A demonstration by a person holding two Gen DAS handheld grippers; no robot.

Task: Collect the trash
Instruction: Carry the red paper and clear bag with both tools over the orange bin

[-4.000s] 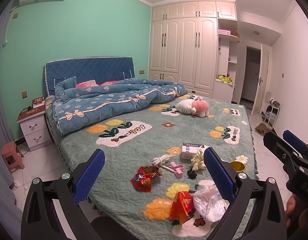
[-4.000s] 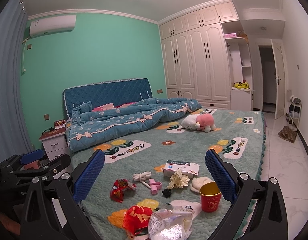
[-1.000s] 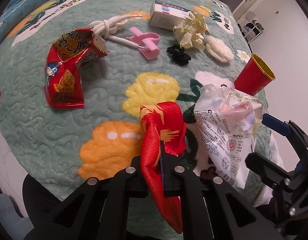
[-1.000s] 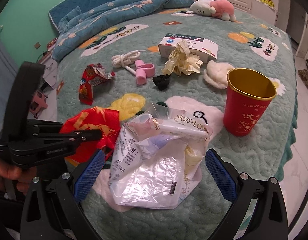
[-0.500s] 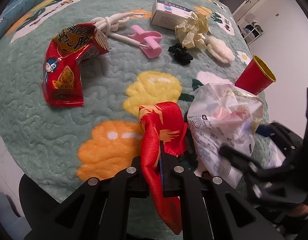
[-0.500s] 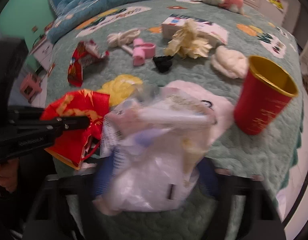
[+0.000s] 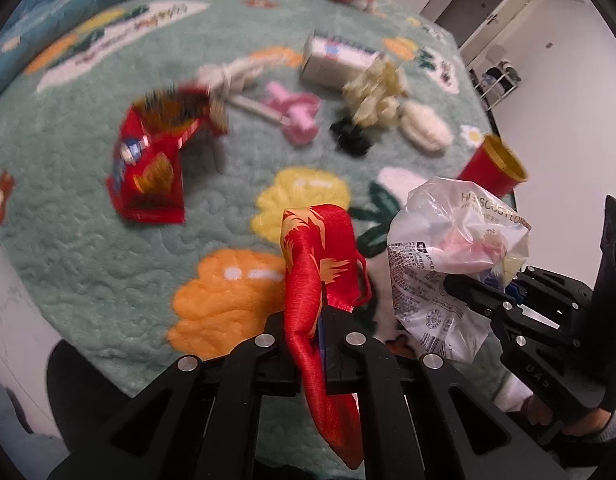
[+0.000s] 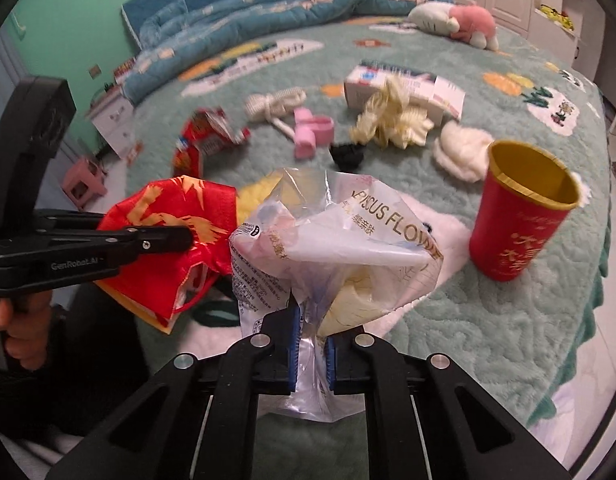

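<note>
My left gripper is shut on a red bag with gold print, held just above the bed's near edge. Right beside it, my right gripper has its jaws closing on a crumpled clear plastic bag printed with gold letters. The blue pads pinch the bag's lower part. From the left wrist view the clear bag hangs in the right gripper. From the right wrist view the left gripper grips the red bag.
On the green quilt lie a red snack wrapper, crumpled yellow paper, a white box, white rope, a pink clip, a black hair tie and a white pad. A red paper cup stands upright at the right.
The right gripper stood open around the clear bag a second ago and has closed on it. The left gripper has risen a little with the red bag.
</note>
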